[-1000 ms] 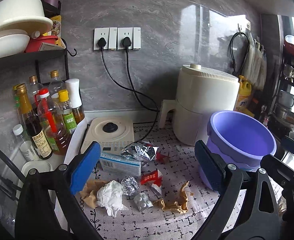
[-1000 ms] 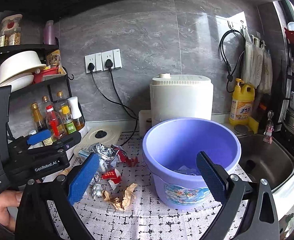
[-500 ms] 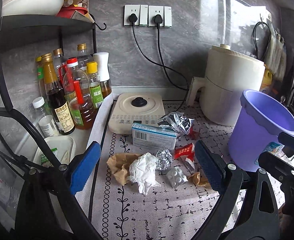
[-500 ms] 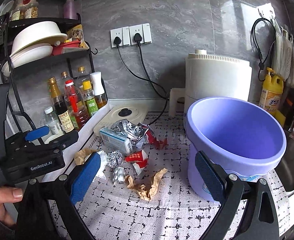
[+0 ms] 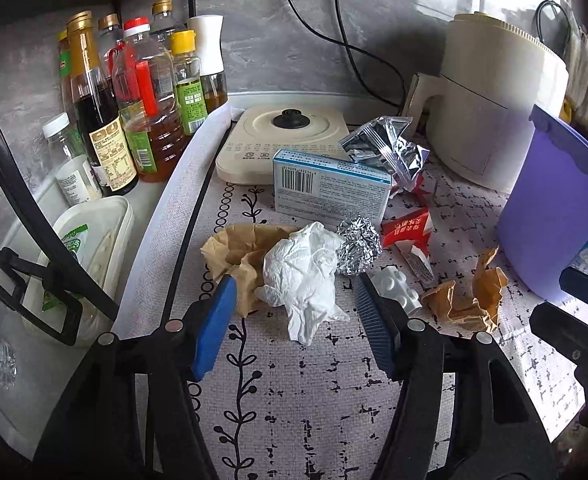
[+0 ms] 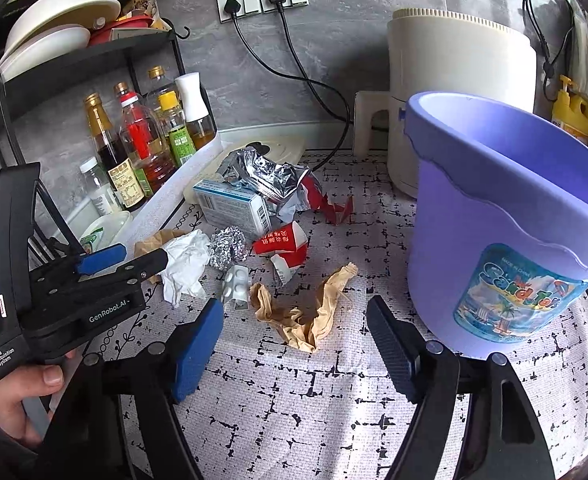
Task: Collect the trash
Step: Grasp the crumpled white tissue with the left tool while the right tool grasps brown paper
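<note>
Litter lay on the counter mat [image 6: 334, 400] beside the bucket [image 6: 494, 240]. The left gripper [image 5: 294, 312] was closing around the tissue [image 5: 302, 272], pads not yet pressing; the right gripper [image 6: 294, 336] was closing over brown paper [image 6: 306, 316], unpinched.

Crumpled white tissue [image 5: 306, 276], foil ball [image 5: 359, 250], brown paper [image 6: 308, 314] and blue box [image 5: 330, 194] lie left of the purple bucket [image 6: 506, 240].

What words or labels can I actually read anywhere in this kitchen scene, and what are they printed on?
"GenRobot.AI": on the left gripper body.
"Data Acquisition System": on the same gripper's handle.
"Sand Toys", last letters cut off by the right gripper: sticker on the purple bucket.
Red carton: Chinese characters, too blurred to read.
Blue-and-white box: barcode and print too small.
Bottle labels: unreadable.
</note>
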Demonstrator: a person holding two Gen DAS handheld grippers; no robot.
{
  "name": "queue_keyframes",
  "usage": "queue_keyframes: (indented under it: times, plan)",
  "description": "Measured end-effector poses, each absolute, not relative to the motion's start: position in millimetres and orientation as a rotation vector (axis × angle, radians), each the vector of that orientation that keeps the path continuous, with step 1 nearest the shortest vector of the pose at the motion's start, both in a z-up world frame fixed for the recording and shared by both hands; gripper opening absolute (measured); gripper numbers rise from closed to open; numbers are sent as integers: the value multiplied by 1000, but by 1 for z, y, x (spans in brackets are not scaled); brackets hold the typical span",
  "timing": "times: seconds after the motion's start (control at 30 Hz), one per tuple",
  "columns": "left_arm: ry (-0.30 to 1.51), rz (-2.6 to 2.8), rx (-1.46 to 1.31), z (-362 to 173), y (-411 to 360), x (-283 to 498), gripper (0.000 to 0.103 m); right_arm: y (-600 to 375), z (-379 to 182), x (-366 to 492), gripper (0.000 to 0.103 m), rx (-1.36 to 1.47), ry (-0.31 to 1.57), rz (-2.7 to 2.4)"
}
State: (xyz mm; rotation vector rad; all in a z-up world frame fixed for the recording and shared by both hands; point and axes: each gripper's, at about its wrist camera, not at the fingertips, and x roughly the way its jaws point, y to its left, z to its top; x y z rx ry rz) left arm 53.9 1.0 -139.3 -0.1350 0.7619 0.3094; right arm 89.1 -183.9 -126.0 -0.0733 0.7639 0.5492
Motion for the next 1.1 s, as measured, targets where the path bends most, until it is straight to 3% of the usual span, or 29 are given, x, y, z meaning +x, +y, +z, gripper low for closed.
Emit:
queue_keyframes:
  times: [0.43,0.47,0.53,0.6,0.67,0.73,0.8,0.87,1.1]
  plan:
    - [855,330,-173,-176,3,75,55,-176,-159,103,66,-77,831,550]
    - [858,332,-176,-177,2,76,50,-175,-160,105,66,-78,832,550]
    - [874,323,-187,-179,1,79,25,-172,-163,109,66,-89,836,546]
    - [882,309,-190,-179,-1,79,11,-170,-167,113,63,-101,849,542]
    - [876,298,-187,-177,-3,77,6,-168,-172,116,62,-102,866,545]
    - [860,293,-181,-172,-6,73,5,-168,-177,120,55,-91,889,548]
    - [845,289,-176,-166,-9,69,5,-168,-183,124,29,-78,918,566]
    - [827,286,-163,-160,-13,66,5,-169,-181,122,20,-83,902,570]
    - [741,283,-140,-125,-21,63,5,-171,-151,110,18,-77,819,611]
